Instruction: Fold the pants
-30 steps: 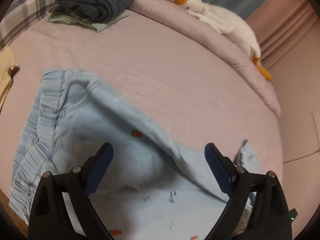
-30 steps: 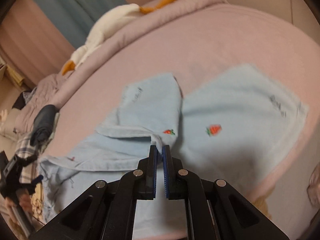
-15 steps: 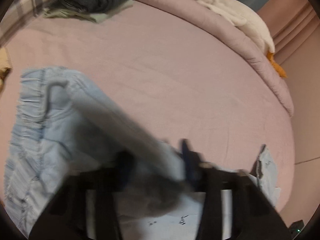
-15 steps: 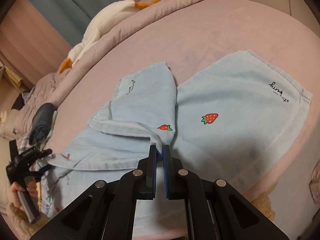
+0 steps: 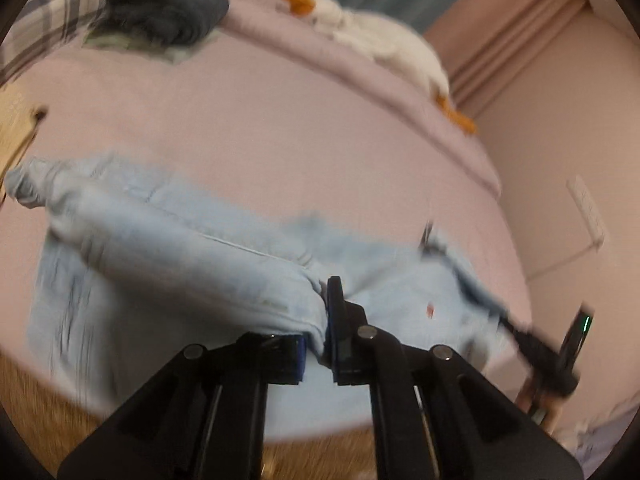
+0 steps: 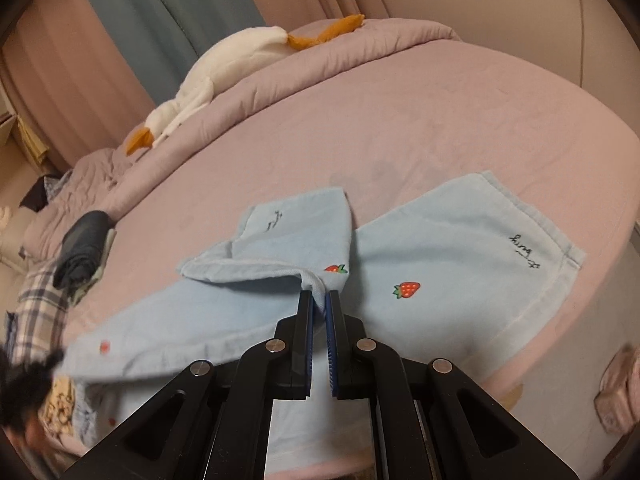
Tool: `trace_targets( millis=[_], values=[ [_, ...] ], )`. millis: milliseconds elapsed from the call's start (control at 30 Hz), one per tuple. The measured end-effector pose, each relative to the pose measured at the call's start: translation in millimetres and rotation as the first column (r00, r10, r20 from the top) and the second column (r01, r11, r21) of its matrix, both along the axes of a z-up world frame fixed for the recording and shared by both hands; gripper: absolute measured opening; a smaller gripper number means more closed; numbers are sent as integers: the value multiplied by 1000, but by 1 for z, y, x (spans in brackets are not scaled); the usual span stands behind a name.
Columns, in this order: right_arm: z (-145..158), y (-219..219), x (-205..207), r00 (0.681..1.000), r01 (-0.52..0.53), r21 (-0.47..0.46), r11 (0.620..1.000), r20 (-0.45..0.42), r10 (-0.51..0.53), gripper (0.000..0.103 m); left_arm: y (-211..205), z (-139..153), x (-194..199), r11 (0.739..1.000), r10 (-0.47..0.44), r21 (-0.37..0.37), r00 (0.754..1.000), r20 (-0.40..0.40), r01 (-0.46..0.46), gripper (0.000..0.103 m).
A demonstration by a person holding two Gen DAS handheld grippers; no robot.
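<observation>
Light blue pants with strawberry prints lie spread on the pink bed near its front edge. My right gripper is shut on a folded edge of one leg, lifted slightly. In the left wrist view the pants are blurred; my left gripper is shut on a bunched fold near the waist side. The right gripper shows as a dark blur at the far right of that view, and the left gripper as a blur at the right wrist view's left edge.
A stack of folded dark clothes sits at the far left of the bed, also in the right wrist view. A white plush goose lies on the rolled duvet at the back. A plaid cloth lies left.
My left gripper was open above the pants, then closed on a fold of them and pulled it up. The right gripper stays shut on the leg edge.
</observation>
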State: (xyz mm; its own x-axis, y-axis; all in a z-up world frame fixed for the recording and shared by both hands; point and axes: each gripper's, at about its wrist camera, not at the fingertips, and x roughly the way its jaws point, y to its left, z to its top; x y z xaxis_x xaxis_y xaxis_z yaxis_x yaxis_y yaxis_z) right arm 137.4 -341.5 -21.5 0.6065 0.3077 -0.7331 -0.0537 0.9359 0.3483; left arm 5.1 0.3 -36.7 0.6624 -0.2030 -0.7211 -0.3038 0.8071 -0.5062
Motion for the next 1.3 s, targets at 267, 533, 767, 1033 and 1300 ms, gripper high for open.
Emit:
trace_targets(
  millis=[267, 533, 767, 1033, 1300],
  values=[
    [-30, 2, 0, 995, -16, -67, 998, -100, 9, 7, 3, -67, -21, 989, 8, -146, 983, -184, -35, 23],
    [-16, 43, 4, 996, -81, -390, 917, -60, 63, 49, 50, -48, -42, 974, 210, -57, 965, -157, -221, 63],
    [-18, 102, 7, 961, -247, -584, 773, -44, 274, 56, 89, -50, -47, 947, 302, -77, 945, -128, -313, 61],
    [-57, 167, 13, 895, -378, -693, 614, -105, 434, 17, 102, -53, -52, 948, 295, -87, 949, -115, -305, 18],
    [12, 87, 54, 981, -124, -370, 921, 96, 170, 4, 103, -44, -57, 963, 257, -55, 959, -121, -265, 13]
  ],
)
